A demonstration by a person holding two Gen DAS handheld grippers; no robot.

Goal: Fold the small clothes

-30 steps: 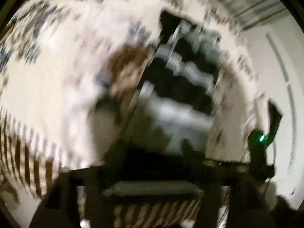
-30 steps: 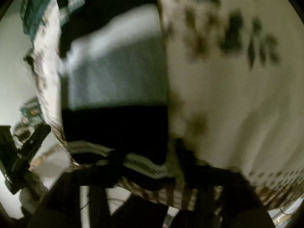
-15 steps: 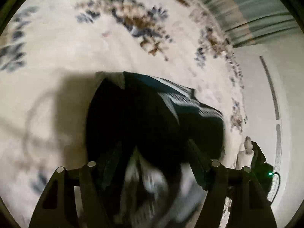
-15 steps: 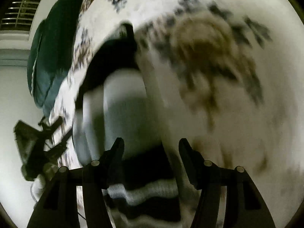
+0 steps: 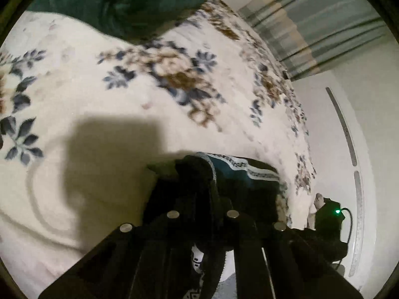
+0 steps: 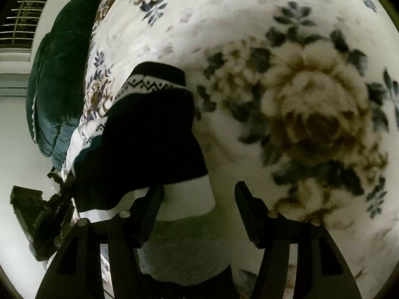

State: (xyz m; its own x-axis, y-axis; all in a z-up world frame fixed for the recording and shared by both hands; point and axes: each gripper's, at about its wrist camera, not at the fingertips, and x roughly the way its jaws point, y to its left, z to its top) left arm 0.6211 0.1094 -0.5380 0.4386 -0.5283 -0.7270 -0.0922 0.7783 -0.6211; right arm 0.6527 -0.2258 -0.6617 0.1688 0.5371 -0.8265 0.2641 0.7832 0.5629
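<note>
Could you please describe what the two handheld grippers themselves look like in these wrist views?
Both are matte black. The left gripper has angular linkage arms with four round silver rivets across its base. The right gripper matches: two flat, wedge-shaped black fingers on slotted black arms, again with four silver rivets. No cables, markings or sleeves show on either one.

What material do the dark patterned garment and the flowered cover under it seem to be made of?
Dark patterned garment: probably knitted yarn, matte; its white band carries a woven zigzag pattern and the dark surface shows no shine.
Flowered cover: probably plush fleece, soft and fuzzy; the printed flowers have blurry edges and the pile keeps swirl marks in the left wrist view. The blur leaves both uncertain.
</note>
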